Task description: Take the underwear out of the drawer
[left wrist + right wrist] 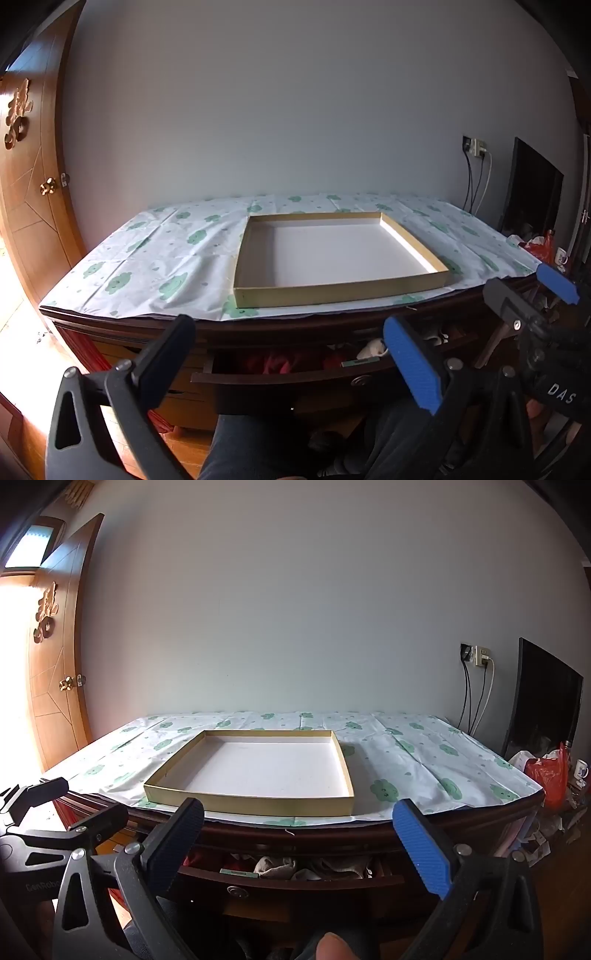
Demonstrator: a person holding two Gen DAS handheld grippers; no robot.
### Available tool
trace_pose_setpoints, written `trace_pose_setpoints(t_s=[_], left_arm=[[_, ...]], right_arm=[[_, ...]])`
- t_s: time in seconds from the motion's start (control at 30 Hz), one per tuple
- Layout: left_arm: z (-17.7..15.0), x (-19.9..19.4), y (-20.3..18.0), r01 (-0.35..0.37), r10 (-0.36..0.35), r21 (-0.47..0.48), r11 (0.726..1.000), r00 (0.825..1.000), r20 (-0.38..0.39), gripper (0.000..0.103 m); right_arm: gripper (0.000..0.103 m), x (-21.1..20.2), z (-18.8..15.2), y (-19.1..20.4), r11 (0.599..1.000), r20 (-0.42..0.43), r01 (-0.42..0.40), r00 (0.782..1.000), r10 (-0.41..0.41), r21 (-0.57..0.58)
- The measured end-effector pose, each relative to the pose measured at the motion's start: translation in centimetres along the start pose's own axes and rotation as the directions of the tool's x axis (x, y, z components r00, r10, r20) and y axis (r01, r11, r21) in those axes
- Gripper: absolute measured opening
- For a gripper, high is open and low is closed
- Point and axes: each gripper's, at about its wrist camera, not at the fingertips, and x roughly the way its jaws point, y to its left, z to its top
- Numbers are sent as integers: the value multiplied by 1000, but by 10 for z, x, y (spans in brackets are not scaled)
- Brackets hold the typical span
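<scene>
Both tools, left and right, hang with jaws wide apart, holding nothing. Just beyond them the drawer stands open under the tabletop, underwear heaped inside. The tray above is empty; every piece remains to be taken out.

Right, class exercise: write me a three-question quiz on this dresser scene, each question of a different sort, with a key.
1. True or false: the drawer below the tabletop is already pulled open.
2. Multiple choice: the shallow tray on the patterned cloth holds: A) folded clothes; B) nothing; C) a cup.
3. Short answer: is either the left gripper or the right gripper holding anything?

Key: 1. True, with clothing showing inside. 2. B. 3. No, both stand wide open with nothing between the fingers.
</scene>
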Motion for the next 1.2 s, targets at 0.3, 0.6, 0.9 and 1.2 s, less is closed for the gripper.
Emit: trace_pose_setpoints(t_s=[0.3, 0.6, 0.9, 1.2], left_arm=[[-2, 0, -4, 16, -16, -9, 1000, 1000, 5, 103], [-3, 2, -4, 17, -17, -9, 1000, 1000, 5, 103], [-2, 2, 0, 15, -15, -12, 1000, 1000, 8, 103], [1, 3, 3, 12, -12, -10, 1000, 1000, 13, 103]], right_arm=[[103, 1, 0, 2, 1000, -3, -1, 1000, 1, 0], [103, 3, -2, 1, 1000, -10, -3, 1000, 3, 3], [103, 6, -3, 1, 1000, -17, -4, 1000, 4, 3], [103, 6, -3, 1, 1000, -19, -5, 1000, 5, 3]])
